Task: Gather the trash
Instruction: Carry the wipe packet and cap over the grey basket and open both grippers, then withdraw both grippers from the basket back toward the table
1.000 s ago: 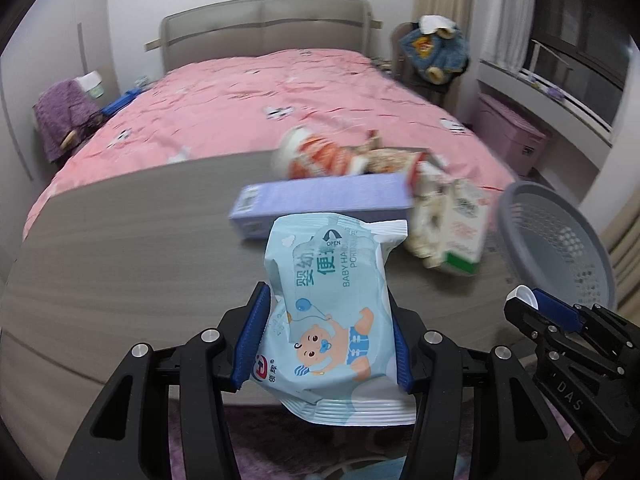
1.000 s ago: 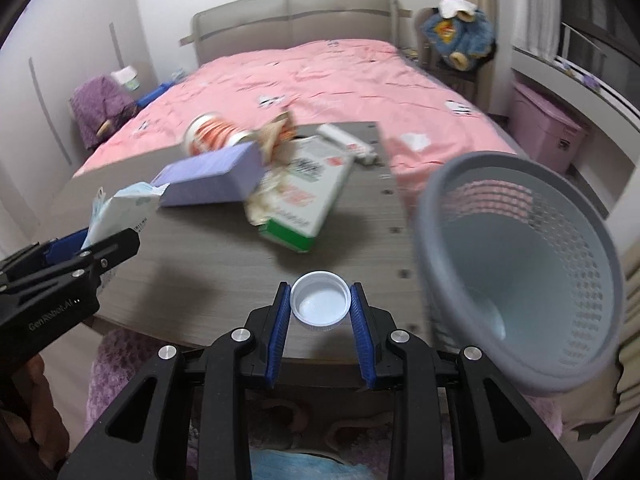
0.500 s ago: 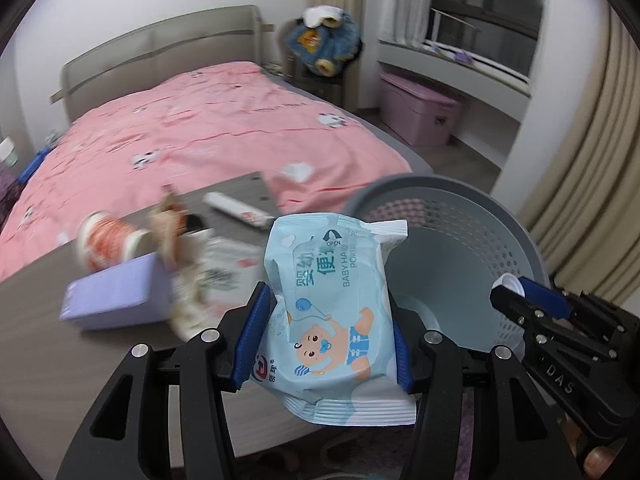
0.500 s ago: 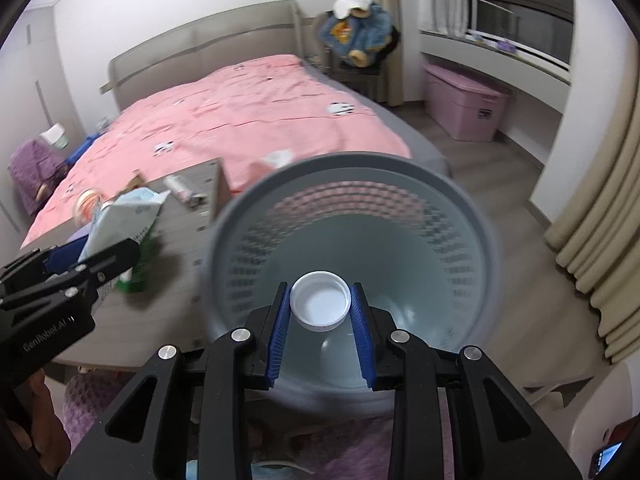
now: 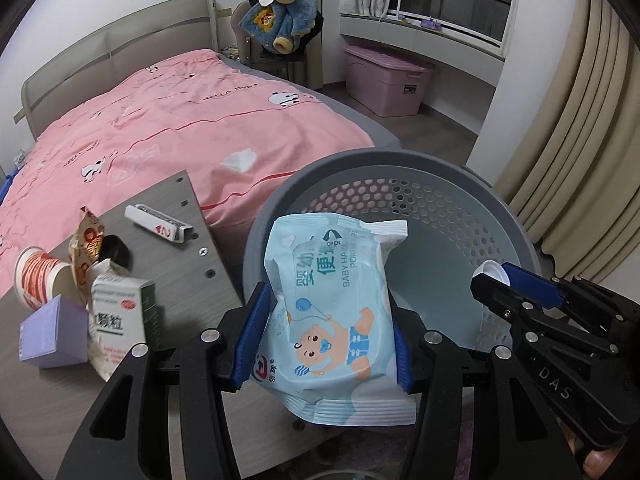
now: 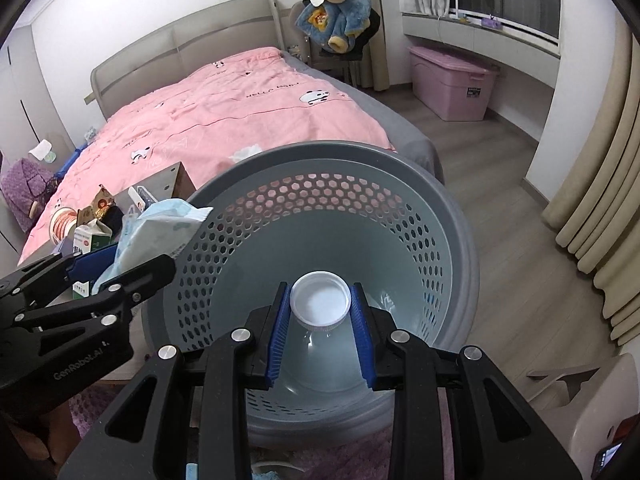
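Wipes pack (image 5: 334,304) pinched between the blue pads of the left gripper (image 5: 324,340), standing upright with the long axis running away from the camera, sealed top edge up and forward, lower seam hanging below the pads toward the handle. Printed face with the baby cartoon turned to the left wrist camera. Held just over the near rim of the grey basket (image 5: 400,164), top end leaning over the opening. White cap (image 6: 320,304) clamped at its sides between the pads of the right gripper (image 6: 320,312), hollow side facing the right wrist camera, poised over the inside of the basket (image 6: 332,152) above its pale floor. In the left view, cap (image 5: 494,270) seen edge-on at the tip of the right gripper (image 5: 500,280), over the basket's right part. In the right view, left gripper (image 6: 120,268) at the basket's left rim with the pack (image 6: 160,228) sticking up out of it. On the table (image 5: 192,256) left of the basket: carton (image 5: 124,316), purple box (image 5: 54,340), cup (image 5: 38,280) on its side, torn wrapper (image 5: 88,240), small tube (image 5: 158,224) near the table's far corner. Pink bed (image 5: 180,120) behind table and basket.
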The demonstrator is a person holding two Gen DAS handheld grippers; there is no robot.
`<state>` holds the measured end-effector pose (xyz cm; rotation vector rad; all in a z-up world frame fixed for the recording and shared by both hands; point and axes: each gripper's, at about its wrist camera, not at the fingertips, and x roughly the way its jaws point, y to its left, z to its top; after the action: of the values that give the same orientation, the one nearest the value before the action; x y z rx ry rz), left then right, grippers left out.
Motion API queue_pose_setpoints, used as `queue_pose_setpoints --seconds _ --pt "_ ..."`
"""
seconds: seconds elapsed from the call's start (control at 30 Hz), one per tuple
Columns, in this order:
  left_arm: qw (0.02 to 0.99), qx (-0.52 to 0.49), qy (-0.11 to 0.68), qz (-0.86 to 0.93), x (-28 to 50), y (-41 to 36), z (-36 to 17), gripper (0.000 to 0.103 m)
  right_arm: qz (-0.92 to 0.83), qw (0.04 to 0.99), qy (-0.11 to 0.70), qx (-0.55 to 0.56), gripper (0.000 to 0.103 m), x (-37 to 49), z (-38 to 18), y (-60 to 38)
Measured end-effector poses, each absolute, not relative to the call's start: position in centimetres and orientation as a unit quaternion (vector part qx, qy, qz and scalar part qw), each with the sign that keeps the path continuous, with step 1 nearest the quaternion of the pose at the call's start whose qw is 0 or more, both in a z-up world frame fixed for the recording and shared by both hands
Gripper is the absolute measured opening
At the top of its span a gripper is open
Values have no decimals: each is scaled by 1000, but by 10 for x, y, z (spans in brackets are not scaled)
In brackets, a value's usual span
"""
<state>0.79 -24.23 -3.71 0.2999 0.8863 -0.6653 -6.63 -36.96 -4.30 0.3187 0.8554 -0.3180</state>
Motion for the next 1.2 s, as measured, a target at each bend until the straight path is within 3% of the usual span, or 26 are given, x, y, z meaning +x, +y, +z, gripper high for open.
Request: queue_pose_setpoints --seconds 0.5,0.73,1.2 --pt "840 144 417 -316 12 -252 -35 52 -154 883 409 168 31 -65 -50 -380" --pt "847 138 414 -304 15 -243 -31 63 -157 890 396 163 55 -68 -44 -378" --pt "852 138 407 -299 14 -238 -25 65 -154 890 391 174 61 -68 -43 -379"
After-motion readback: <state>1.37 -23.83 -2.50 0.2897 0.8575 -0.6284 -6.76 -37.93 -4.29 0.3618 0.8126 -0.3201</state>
